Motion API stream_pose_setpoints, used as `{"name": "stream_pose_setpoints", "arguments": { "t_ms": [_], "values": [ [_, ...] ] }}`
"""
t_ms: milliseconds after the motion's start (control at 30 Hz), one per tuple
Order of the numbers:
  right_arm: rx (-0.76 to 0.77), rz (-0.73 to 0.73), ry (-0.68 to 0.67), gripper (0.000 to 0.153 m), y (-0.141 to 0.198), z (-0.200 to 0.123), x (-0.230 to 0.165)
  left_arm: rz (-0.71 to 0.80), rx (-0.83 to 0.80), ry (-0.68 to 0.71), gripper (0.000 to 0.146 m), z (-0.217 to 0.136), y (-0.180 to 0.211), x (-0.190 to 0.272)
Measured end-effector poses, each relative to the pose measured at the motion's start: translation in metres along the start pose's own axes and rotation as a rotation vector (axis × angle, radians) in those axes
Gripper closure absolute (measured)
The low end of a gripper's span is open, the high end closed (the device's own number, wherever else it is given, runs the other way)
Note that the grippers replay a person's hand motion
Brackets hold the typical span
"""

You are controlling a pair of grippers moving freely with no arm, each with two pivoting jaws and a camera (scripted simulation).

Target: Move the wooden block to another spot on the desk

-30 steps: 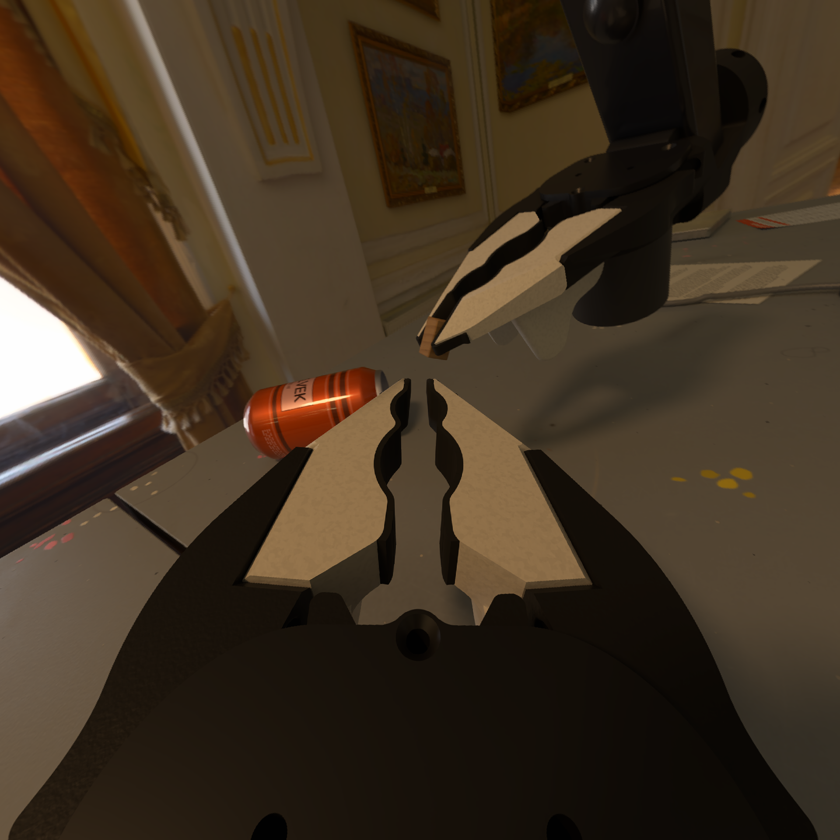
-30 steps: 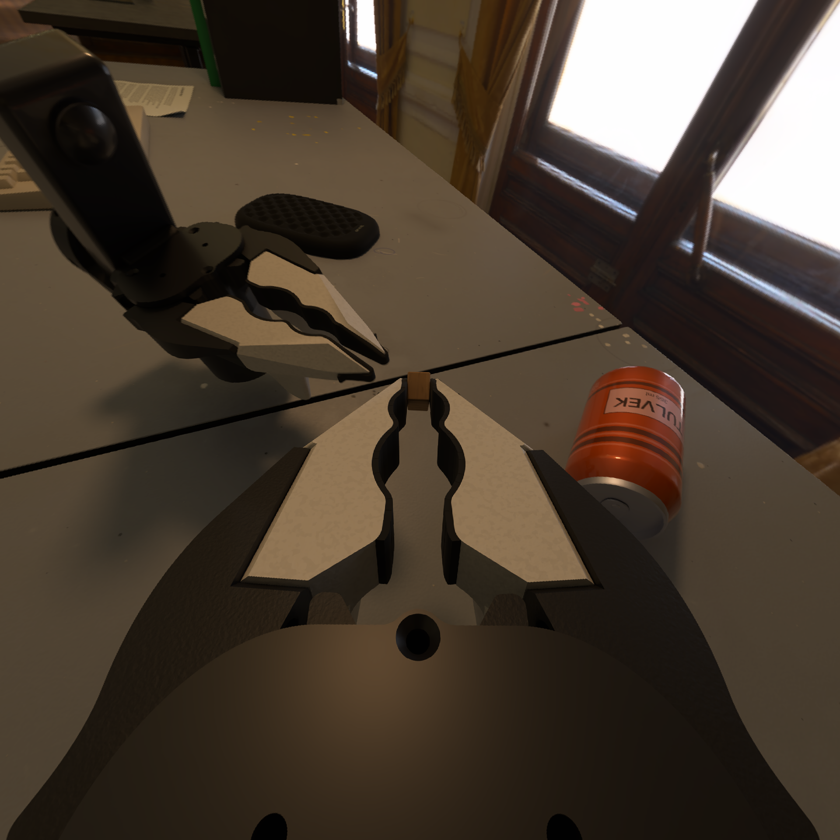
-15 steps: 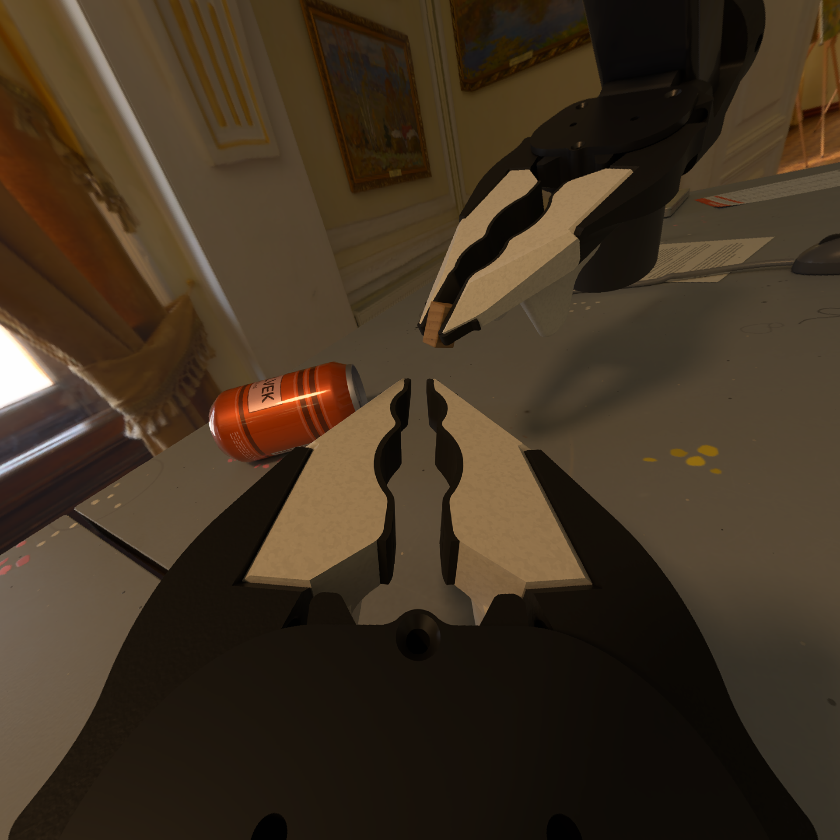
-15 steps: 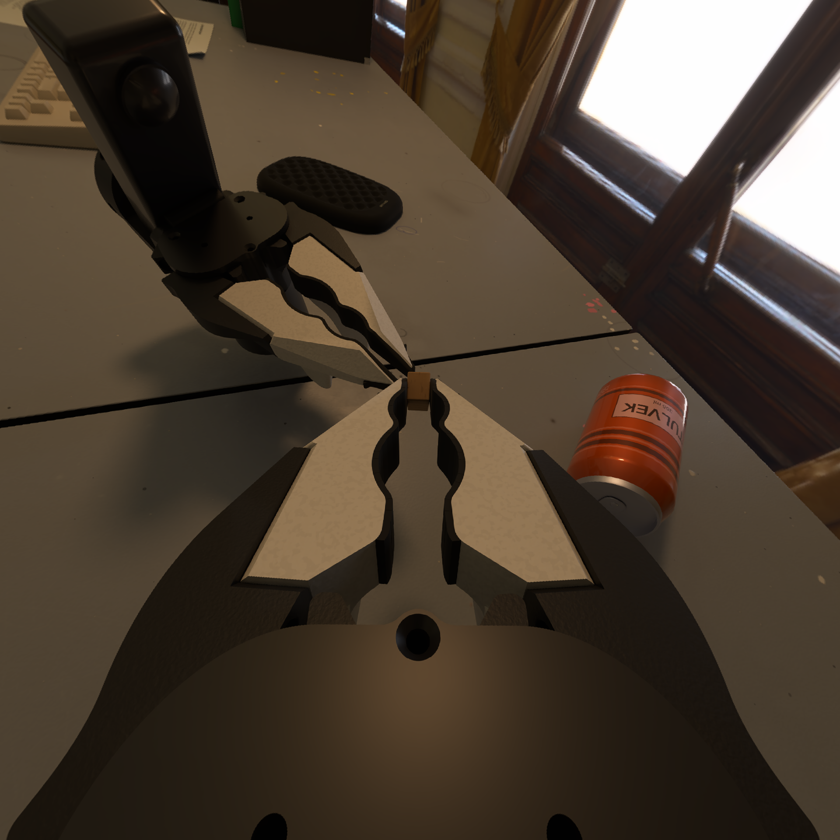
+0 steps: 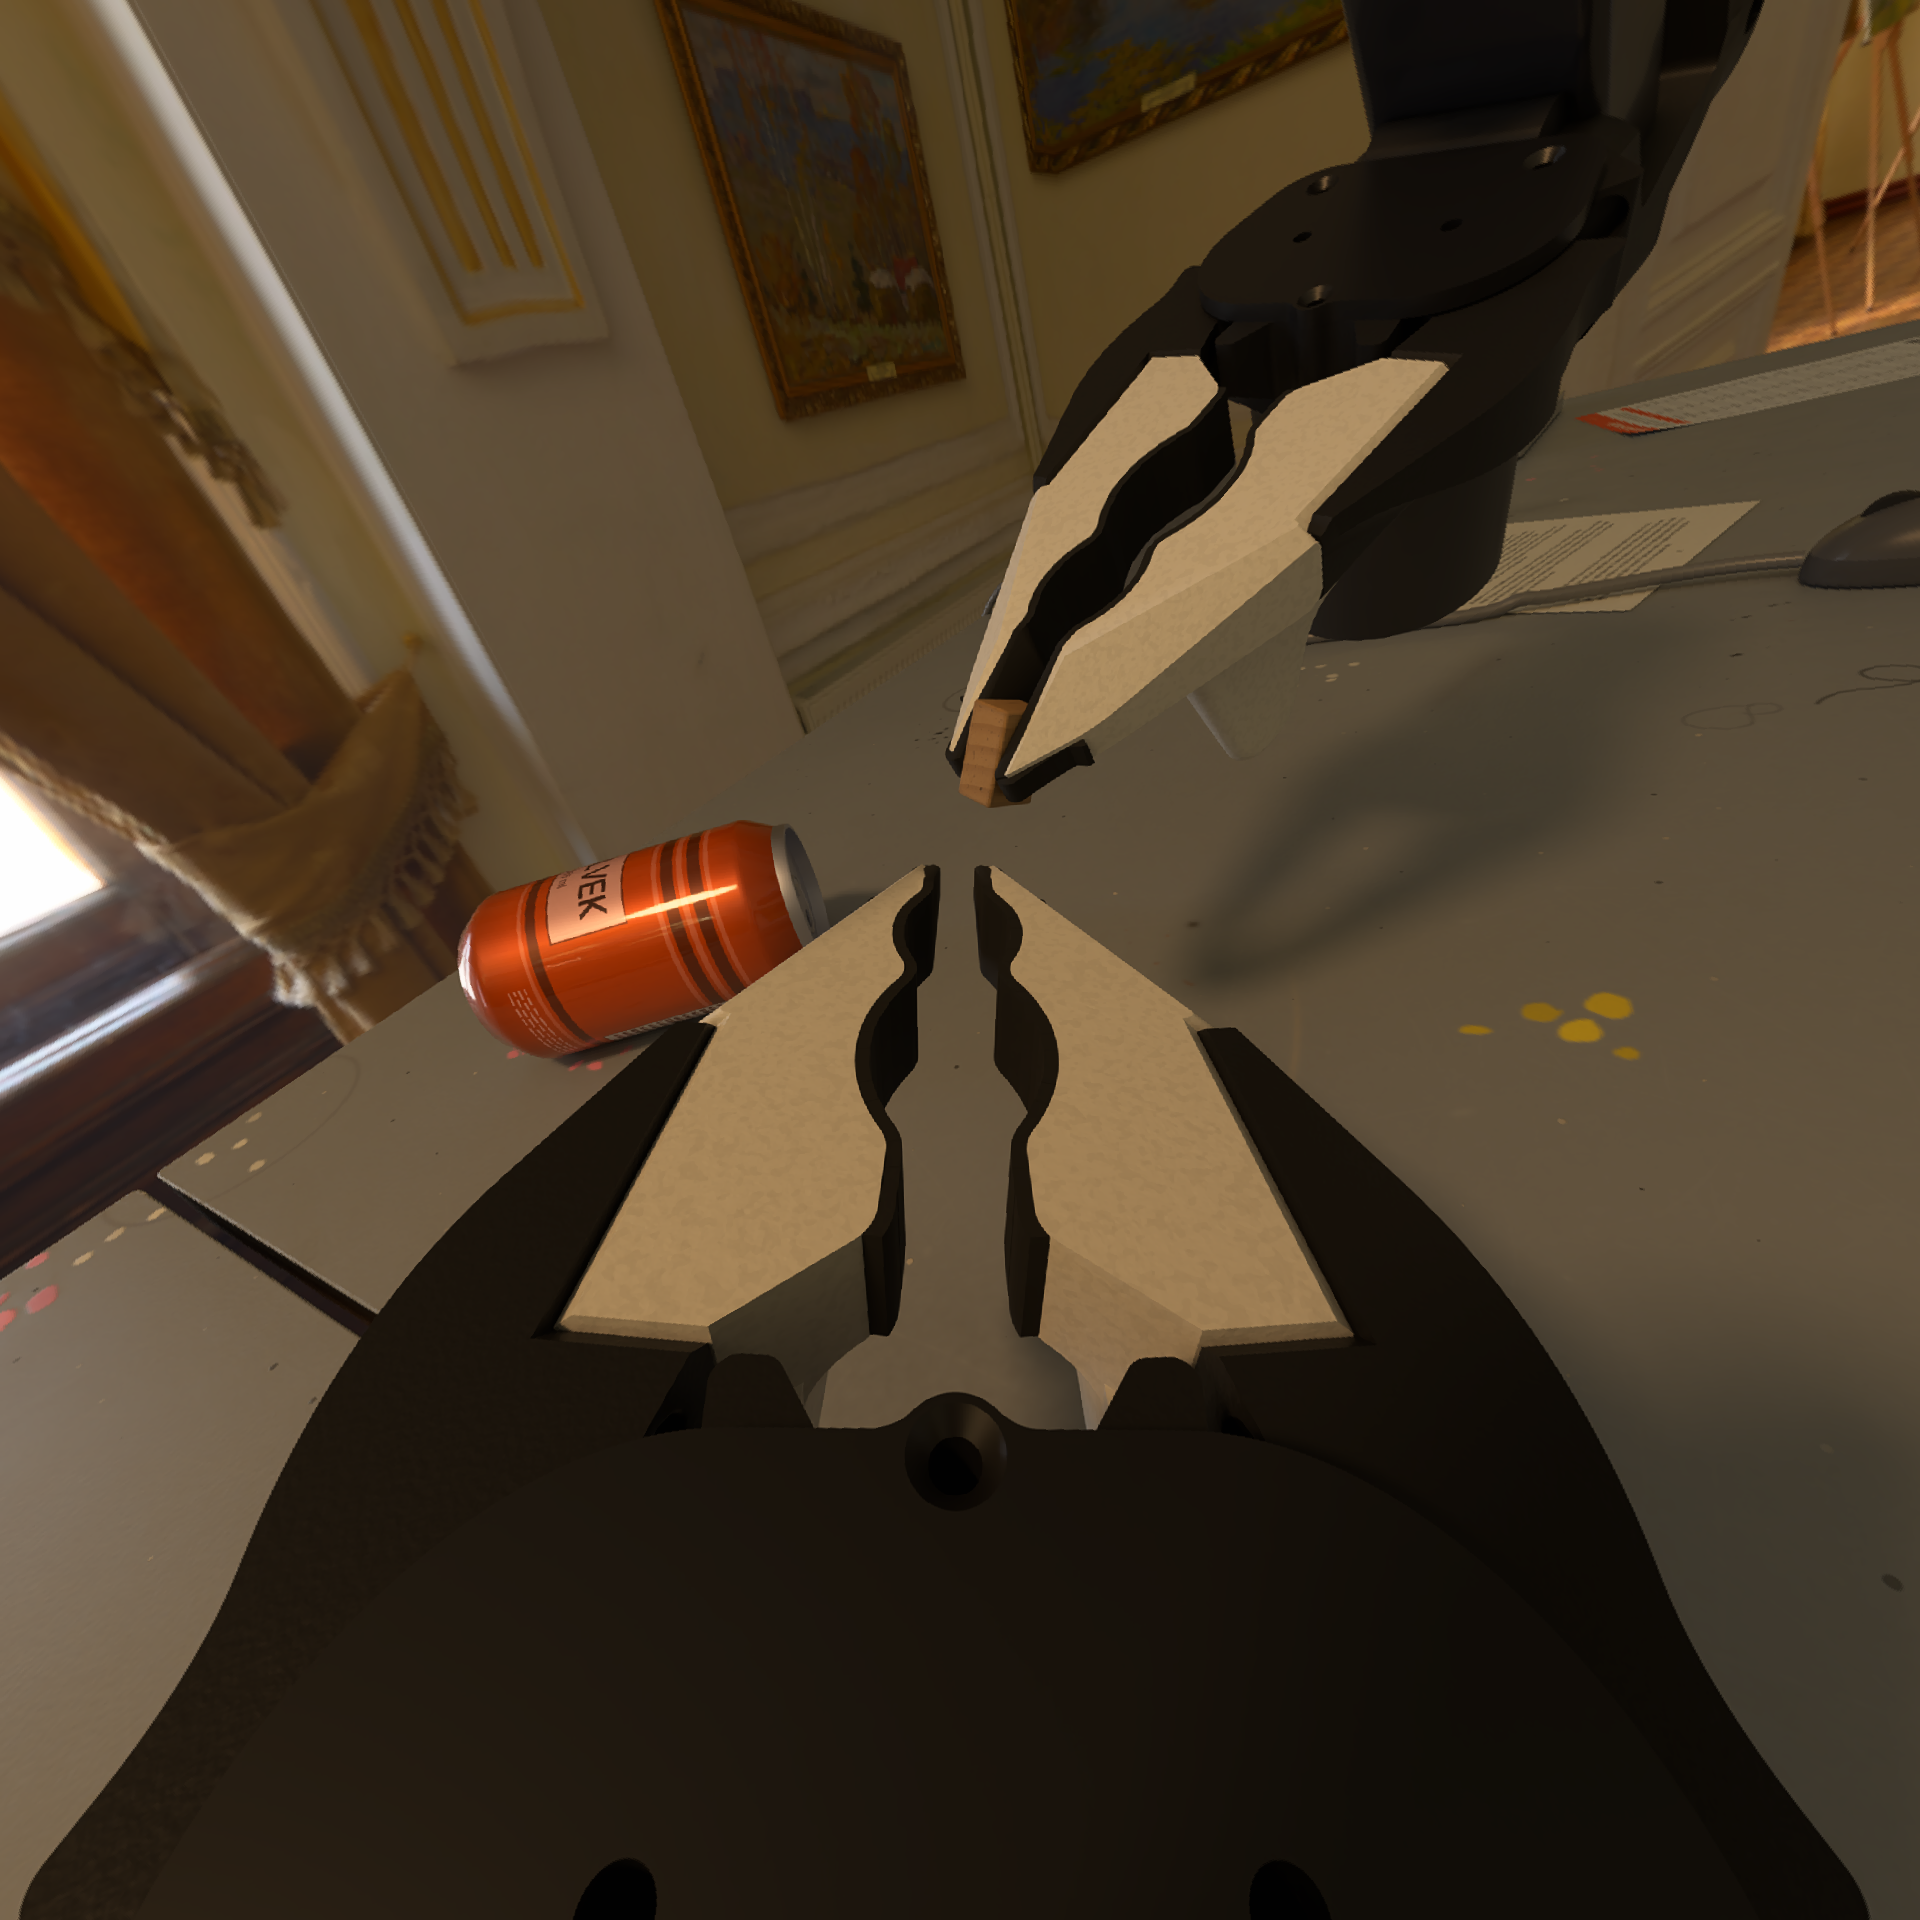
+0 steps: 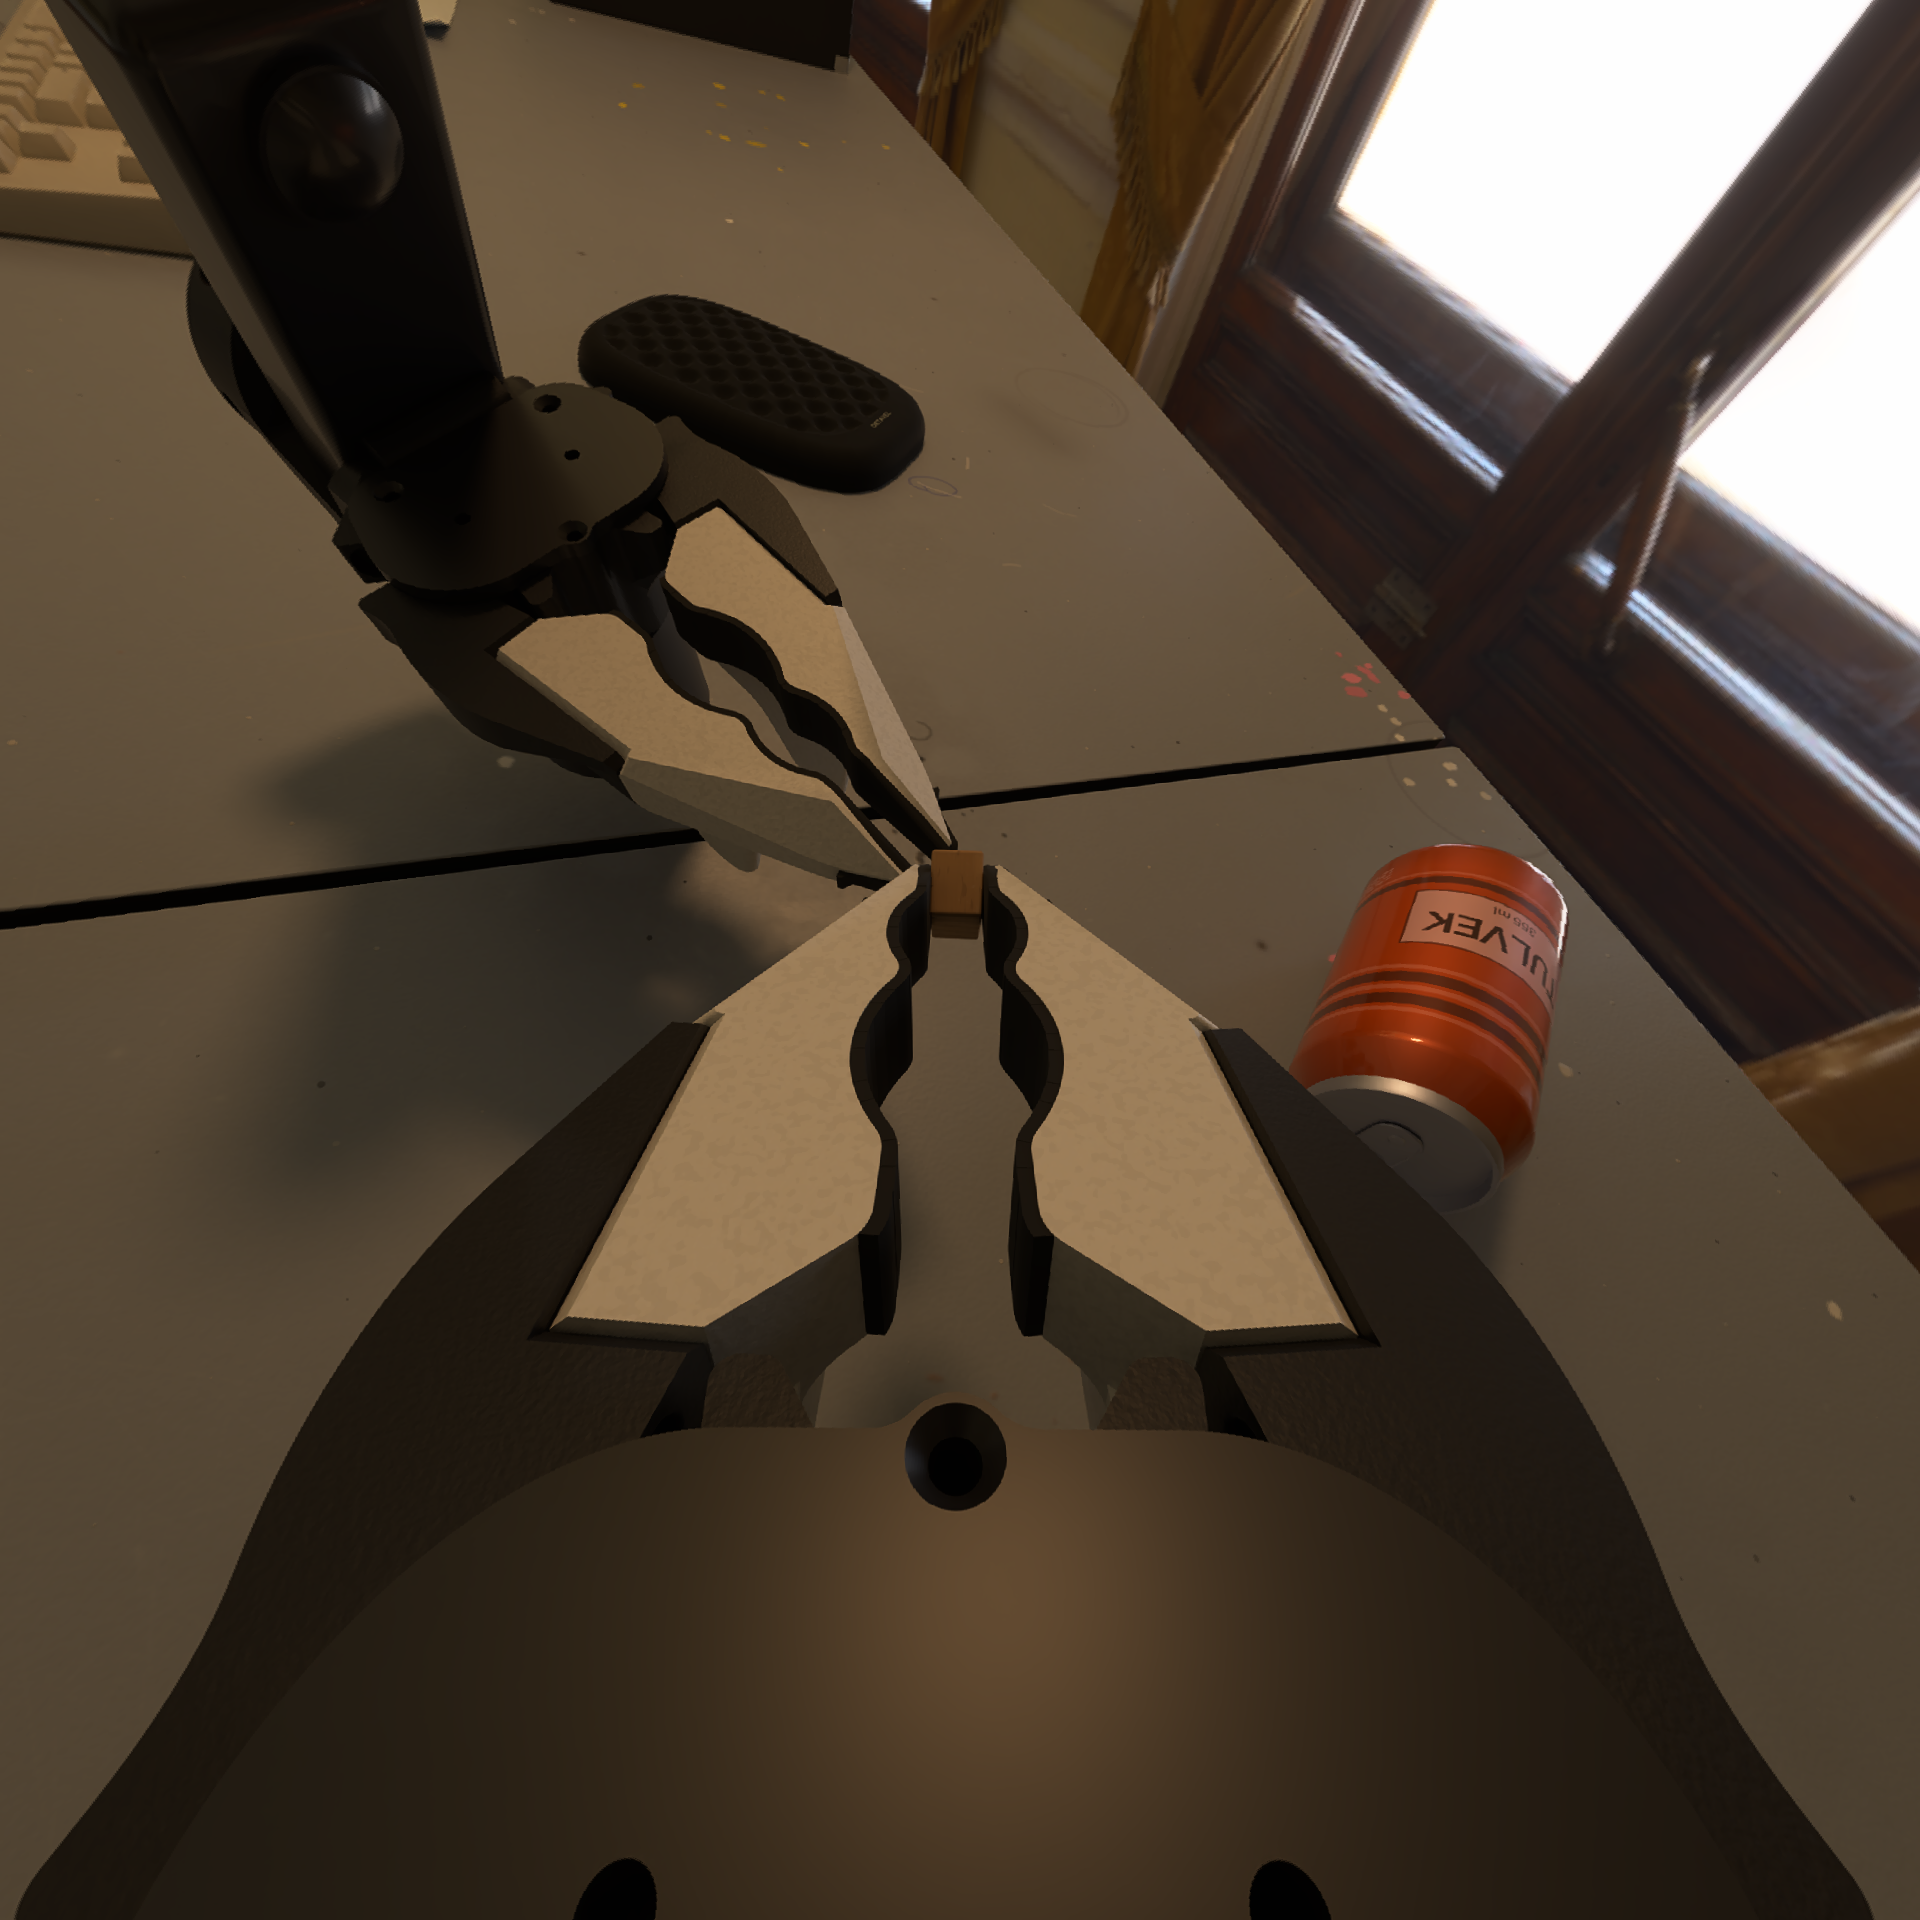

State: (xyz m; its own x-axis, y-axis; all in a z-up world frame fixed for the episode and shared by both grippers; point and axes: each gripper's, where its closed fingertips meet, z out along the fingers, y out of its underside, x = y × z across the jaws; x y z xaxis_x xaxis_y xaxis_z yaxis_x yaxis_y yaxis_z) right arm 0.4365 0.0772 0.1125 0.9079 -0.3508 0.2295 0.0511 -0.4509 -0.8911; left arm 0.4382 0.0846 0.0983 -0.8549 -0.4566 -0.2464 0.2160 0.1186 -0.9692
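- Pinching the wooden block [image 6: 956, 896] at their very tips, the tongs of the right gripper [image 6: 957, 891] are clenched on it above the grey desk [image 6: 312, 1143]; in the left wrist view the same block [image 5: 990, 750] pokes out below those tips and looks clear of the desk surface.
- The block is small, squarish and light brown, with faint grain lines on the face seen from the left wrist view.
- The left gripper [image 5: 957, 883] grasps nothing; its tongs stand nearly closed with only a narrow slit between them, and its tips [image 6: 925, 847] come just beside the block, though whether they touch it I cannot tell.
- Beside the block, toward the window, an orange drink can [image 6: 1439, 997] lies on its side near the desk's edge.
- Just beyond the block a dark seam [image 6: 312, 883] runs across the desk between two panels.
- Beyond the seam lies bare desk, then a black dimpled wrist rest [image 6: 753, 390].
- Farthest from the block, a keyboard [image 6: 52, 135] shows at one corner; the other way lie a printed sheet [image 5: 1600, 545] and a grey mouse [image 5: 1865, 540].
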Motion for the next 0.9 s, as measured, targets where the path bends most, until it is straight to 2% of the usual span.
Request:
{"name": "stream_pose_setpoints", "arguments": {
  "t_ms": [400,900],
  "values": [
    [0.003,0.029,-0.008,0.144,0.002,0.001,0.001,0.009,-0.014,-0.005,0.140,0.001,0.002,0.000],
    [-0.054,0.242,0.032,0.144,0.010,0.011,0.007,0.074,-0.092,-0.083,0.139,0.002,0.012,-0.008]
  ]
}}
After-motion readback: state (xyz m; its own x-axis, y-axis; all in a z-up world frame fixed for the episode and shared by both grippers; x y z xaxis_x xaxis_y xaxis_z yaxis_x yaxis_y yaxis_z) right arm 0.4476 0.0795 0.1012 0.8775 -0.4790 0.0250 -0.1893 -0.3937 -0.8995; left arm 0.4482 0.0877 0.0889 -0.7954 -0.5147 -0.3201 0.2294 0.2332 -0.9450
